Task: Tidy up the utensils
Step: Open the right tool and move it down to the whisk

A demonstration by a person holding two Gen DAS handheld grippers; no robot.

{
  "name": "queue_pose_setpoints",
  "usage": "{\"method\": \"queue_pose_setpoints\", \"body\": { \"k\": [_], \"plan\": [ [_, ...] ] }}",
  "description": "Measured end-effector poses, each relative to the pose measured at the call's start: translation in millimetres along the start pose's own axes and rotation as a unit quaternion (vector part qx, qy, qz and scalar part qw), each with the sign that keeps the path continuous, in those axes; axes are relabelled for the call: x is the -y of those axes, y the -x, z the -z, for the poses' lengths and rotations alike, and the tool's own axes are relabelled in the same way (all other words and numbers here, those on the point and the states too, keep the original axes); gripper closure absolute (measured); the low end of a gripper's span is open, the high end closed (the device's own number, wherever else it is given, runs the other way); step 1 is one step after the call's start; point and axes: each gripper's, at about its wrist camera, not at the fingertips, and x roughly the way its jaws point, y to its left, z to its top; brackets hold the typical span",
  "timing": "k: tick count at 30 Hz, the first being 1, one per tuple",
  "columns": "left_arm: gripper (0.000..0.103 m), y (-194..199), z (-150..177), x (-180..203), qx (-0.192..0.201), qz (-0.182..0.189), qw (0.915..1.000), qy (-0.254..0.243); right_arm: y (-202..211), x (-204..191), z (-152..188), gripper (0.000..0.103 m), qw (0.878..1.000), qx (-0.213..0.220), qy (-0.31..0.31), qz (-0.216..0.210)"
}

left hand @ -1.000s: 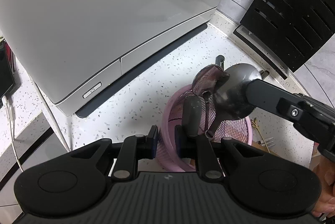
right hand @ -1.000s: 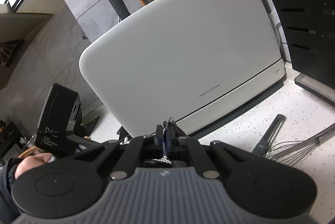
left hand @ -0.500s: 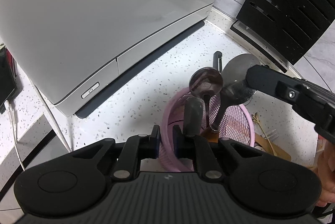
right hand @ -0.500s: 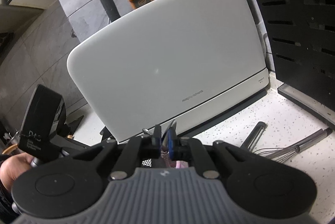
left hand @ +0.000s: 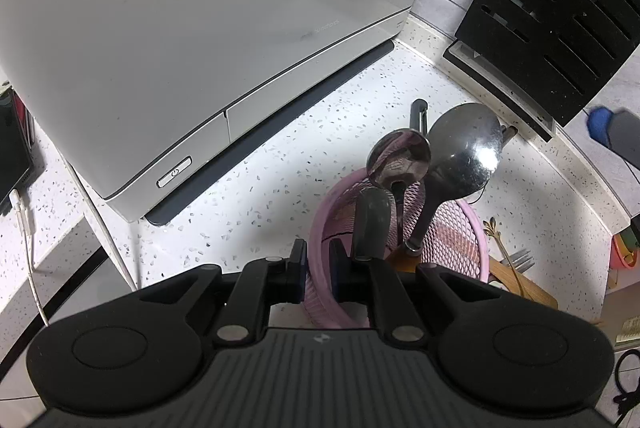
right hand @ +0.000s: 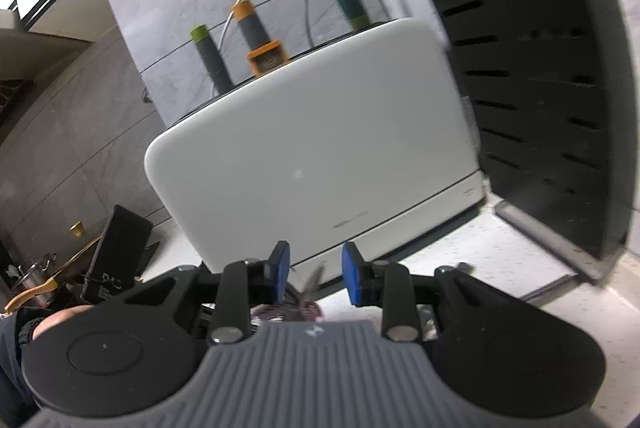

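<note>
A speckled white bench [left hand: 280, 164] runs along a grey tiled wall, with a white appliance [left hand: 192, 28] and a black slotted rack [left hand: 560, 8] at the back. The left claw [left hand: 318, 264] is clamped on the rim of a pink mesh basket [left hand: 460, 240]. Three utensils stand in the basket: a large ladle [left hand: 464, 152], a smaller spoon [left hand: 400, 158] and a grey handle [left hand: 374, 216]. A gold fork [left hand: 508, 256] lies just beside the basket. The right claw [right hand: 314, 276] is opening, blue pads [right hand: 280, 268] apart and gripping nothing.
</note>
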Motion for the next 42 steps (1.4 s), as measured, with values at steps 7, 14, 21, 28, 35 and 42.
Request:
{"method": "queue_pose_setpoints", "body": {
  "k": [7,14,21,28,35,42],
  "plan": [
    [0.093,-0.3,-0.8,-1.0,0.003,-0.003,1.0,0.002,14.4,23.5,17.9,0.075,0.997,-0.056,0.012,0.053],
    [0.093,-3.1,-0.2,1.5,-0.003,-0.009,1.0,-0.001,15.5,31.0,41.5,0.075,0.981,-0.156,0.06,0.101],
    [0.094,-7.0,0.2,3.2,-0.007,-0.012,0.9999,-0.003,11.2,35.6,61.9,0.075,0.968,-0.199,0.087,0.125],
    [0.094,-7.6,0.3,3.7,-0.007,-0.014,0.9999,-0.004,2.2,23.6,66.0,0.075,0.968,-0.189,0.11,0.119],
    [0.094,-8.0,-0.1,2.0,-0.008,-0.009,0.9999,-0.004,-15.4,16.7,58.9,0.075,0.961,-0.164,0.175,0.136],
    [0.093,-8.4,-0.3,1.1,-0.009,-0.005,0.9999,-0.004,-43.9,1.3,81.3,0.067,0.869,-0.149,0.436,0.183]
  ]
}}
